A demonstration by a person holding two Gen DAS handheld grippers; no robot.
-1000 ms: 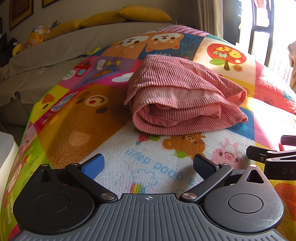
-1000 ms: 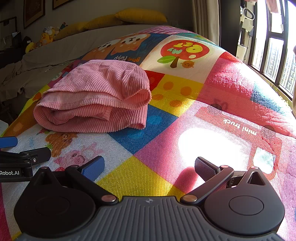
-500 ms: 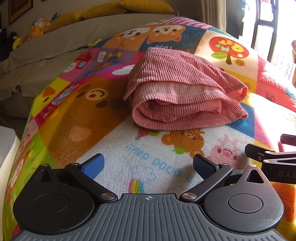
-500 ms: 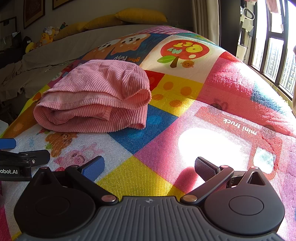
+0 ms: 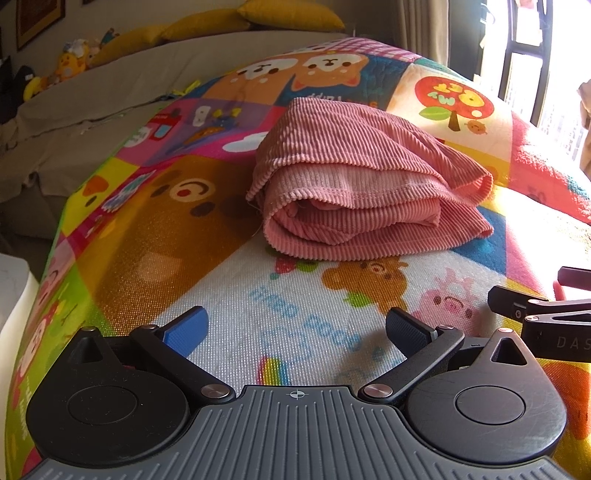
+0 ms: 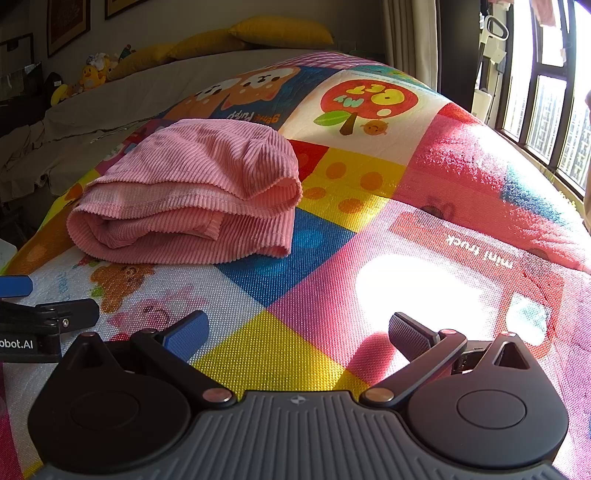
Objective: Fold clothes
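Observation:
A pink ribbed garment [image 5: 362, 192] lies folded in a thick bundle on the colourful cartoon play mat [image 5: 155, 258]; the right wrist view shows the same garment [image 6: 192, 199] to the left. My left gripper [image 5: 295, 332] hovers open over the mat, a short way in front of the bundle, holding nothing. My right gripper [image 6: 299, 332] is open too, over the yellow and pink squares to the right of the bundle, empty. Each gripper's tip shows at the edge of the other's view.
The mat [image 6: 406, 221] covers a bed with a beige sheet [image 5: 92, 110], yellow pillows [image 5: 288, 14] and soft toys [image 5: 70, 66] at the far end. A window [image 6: 546, 92] and curtain stand on the right. The mat's left edge drops off beside the left gripper.
The left gripper's view has tilted down and drawn slightly back from the bundle. The right gripper has hardly moved. Both stay open.

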